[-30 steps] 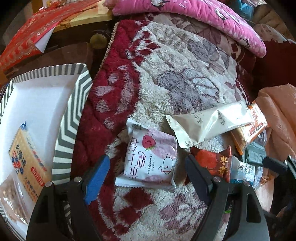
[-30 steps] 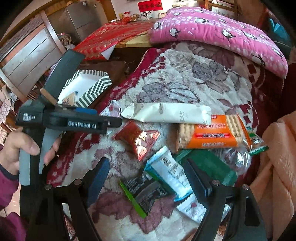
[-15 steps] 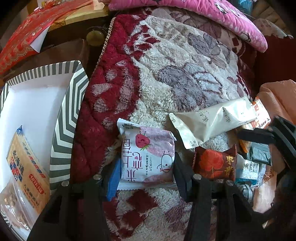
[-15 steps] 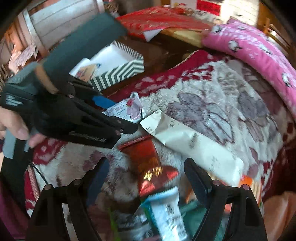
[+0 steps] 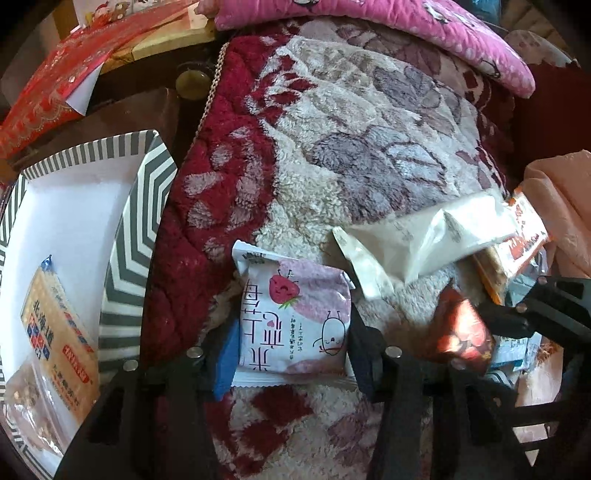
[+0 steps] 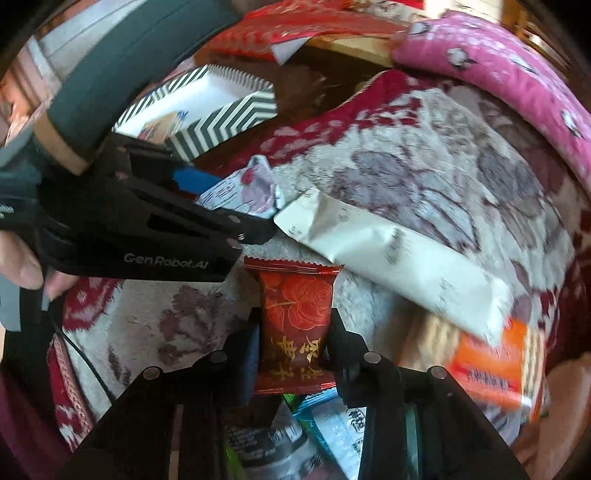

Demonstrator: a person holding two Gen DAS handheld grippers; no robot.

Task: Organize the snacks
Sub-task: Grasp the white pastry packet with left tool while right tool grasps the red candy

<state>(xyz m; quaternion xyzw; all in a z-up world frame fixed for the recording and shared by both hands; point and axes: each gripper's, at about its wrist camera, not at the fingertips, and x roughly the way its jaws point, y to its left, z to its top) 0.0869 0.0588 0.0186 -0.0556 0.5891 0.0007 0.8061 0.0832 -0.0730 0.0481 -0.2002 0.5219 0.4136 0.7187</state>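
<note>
Since the earlier frames both grippers have dropped and closed: the left gripper (image 5: 291, 350), then wide over the pink pack (image 5: 293, 317), now has its fingers (image 5: 360, 347) clamped on that pack's sides; the right gripper (image 6: 291, 350), then apart over the pile, is clamped on the red pack (image 6: 293, 325).

Landmark: striped tray (image 5: 122, 280), off the blanket's red edge.
- Pink pack: on the blanket (image 5: 369, 147), just right of the tray.
- Red pack: farther from the tray, beside the pink pack.
- White pack (image 6: 399, 266): beyond both, overlapping the orange pack (image 6: 491, 365).
- A yellow pack (image 5: 59, 339) already lies in the tray.

Step in hand, as judged: lift both packs and carry them to the tray. Raise straight first; film wrappers slip and crush, so keep the squeeze light. Send the left in ahead, as the grippers sit close. Watch the white pack's corner near the pink pack.

Surface: plush floral blanket, soft and uneven. Pink cushion (image 5: 406, 33) at the far edge; red cloth (image 5: 62, 81) beyond the tray.
</note>
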